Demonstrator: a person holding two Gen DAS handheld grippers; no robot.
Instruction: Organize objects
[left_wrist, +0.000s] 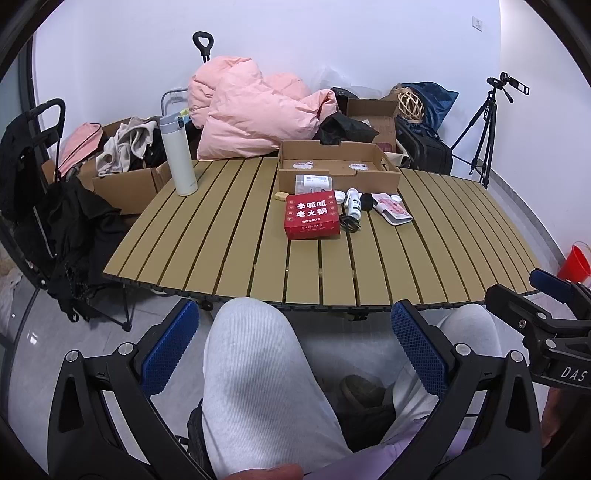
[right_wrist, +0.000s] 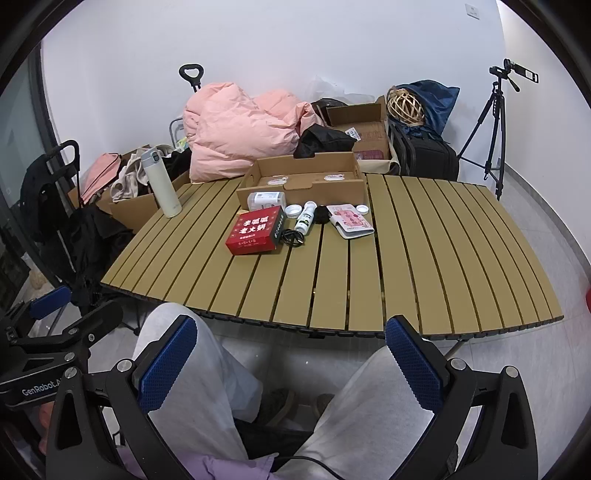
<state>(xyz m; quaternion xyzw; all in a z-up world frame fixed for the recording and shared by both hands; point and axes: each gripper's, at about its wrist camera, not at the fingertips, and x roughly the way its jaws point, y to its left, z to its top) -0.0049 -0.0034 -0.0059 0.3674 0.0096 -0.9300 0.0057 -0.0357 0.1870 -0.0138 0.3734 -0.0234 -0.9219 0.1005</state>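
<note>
Bench (right_wrist: 443, 240): tan slats.
Red box (right_wrist: 256, 230): flat cardboard, mid-bench.
Left tongs (left_wrist: 295, 339): spread wide, nothing held.
Right tongs (right_wrist: 291, 350): spread wide, nothing held.

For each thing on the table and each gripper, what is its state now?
Left gripper: open, empty, held above the lap.
Right gripper: open, empty, short of the table.
Open cardboard box: lid up, nearly empty.
White insulated flask: upright, capped.
Red flat carton: lying flat, closed.
Small white bottle: lying on its side.
Black cable: coiled beside the carton.
</note>
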